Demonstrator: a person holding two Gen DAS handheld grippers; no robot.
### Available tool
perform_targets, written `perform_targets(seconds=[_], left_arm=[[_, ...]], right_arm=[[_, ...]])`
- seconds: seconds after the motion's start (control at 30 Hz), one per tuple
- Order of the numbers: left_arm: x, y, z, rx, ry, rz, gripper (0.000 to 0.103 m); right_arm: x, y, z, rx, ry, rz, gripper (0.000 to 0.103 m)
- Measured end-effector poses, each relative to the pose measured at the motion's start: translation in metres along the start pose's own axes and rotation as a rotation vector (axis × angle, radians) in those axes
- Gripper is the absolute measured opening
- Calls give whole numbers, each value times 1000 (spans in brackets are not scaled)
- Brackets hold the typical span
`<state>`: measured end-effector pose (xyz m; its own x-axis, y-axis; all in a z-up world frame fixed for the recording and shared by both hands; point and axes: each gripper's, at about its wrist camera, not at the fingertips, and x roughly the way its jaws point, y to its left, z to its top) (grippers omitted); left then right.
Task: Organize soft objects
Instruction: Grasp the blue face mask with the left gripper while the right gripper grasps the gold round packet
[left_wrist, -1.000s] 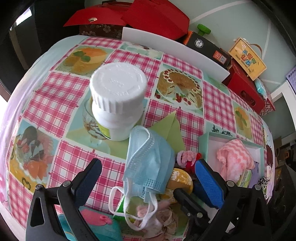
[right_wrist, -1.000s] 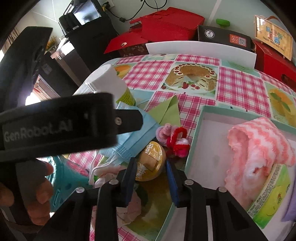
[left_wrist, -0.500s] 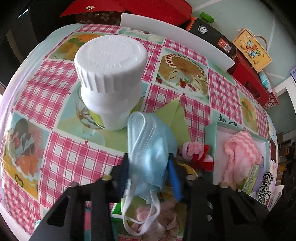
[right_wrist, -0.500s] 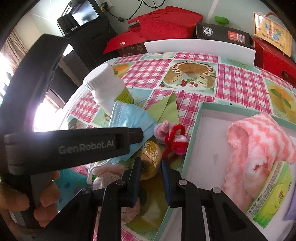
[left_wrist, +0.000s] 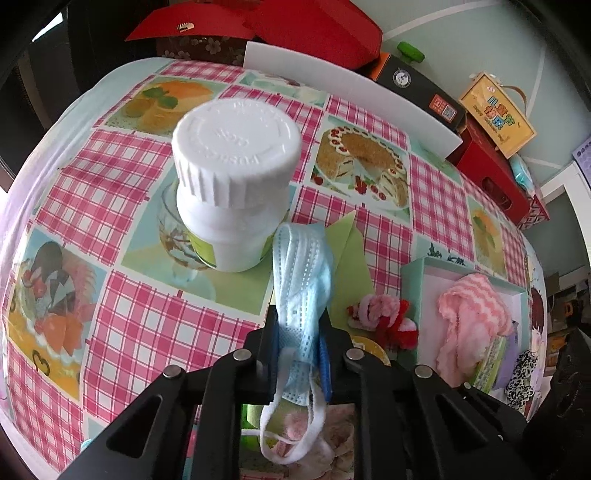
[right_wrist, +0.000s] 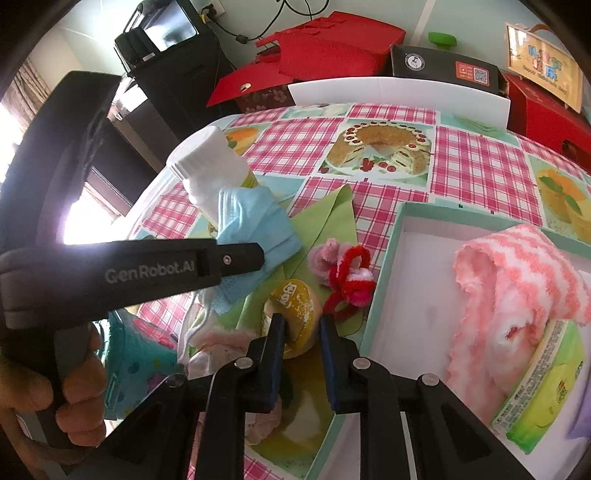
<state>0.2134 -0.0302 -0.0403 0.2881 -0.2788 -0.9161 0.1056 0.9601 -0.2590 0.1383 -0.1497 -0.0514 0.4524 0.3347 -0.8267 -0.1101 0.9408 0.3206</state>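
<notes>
A light-blue face mask (left_wrist: 301, 266) leans against a white bottle (left_wrist: 232, 177), its ear loops hanging below. My left gripper (left_wrist: 299, 321) is closing, and its blue pads pinch the bunched lower part of the mask. From the right wrist view the mask (right_wrist: 255, 221) sits behind one of the left fingers (right_wrist: 236, 258). My right gripper (right_wrist: 301, 328) hovers at a yellow round packet (right_wrist: 295, 302), closing slightly; the packet's near edge lies in the narrow gap, ungripped. A teal box (right_wrist: 380, 280) holds a pink-and-white fluffy towel (right_wrist: 517, 273).
A pink-and-red chenille toy (right_wrist: 347, 273) lies on a green sheet (left_wrist: 347, 258) beside the box. Pink fabric (left_wrist: 332, 435) lies under the left gripper, and a teal toy (right_wrist: 140, 354) by a hand. A white board (left_wrist: 351, 88) and red boxes line the back edge.
The left jaws went from wide open to pinched on the mask, which is now bunched narrow between them. The right jaws narrowed slightly at the yellow packet.
</notes>
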Motion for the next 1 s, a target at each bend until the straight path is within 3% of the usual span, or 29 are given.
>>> perform_targets(seconds=[0.3,0.57,1.0], left_arm=[[-15,-2,1,6,-51,-10,17],[-52,-3,0,6,-149,-26,17],[-108,-10,-5,29,-307,-54,17]], right_arm=[[-16,0,3,7,-42,-2,19],[-54,3,8,-2,-147,-3,19],[-95,5,11,-8,-239,-13,18]])
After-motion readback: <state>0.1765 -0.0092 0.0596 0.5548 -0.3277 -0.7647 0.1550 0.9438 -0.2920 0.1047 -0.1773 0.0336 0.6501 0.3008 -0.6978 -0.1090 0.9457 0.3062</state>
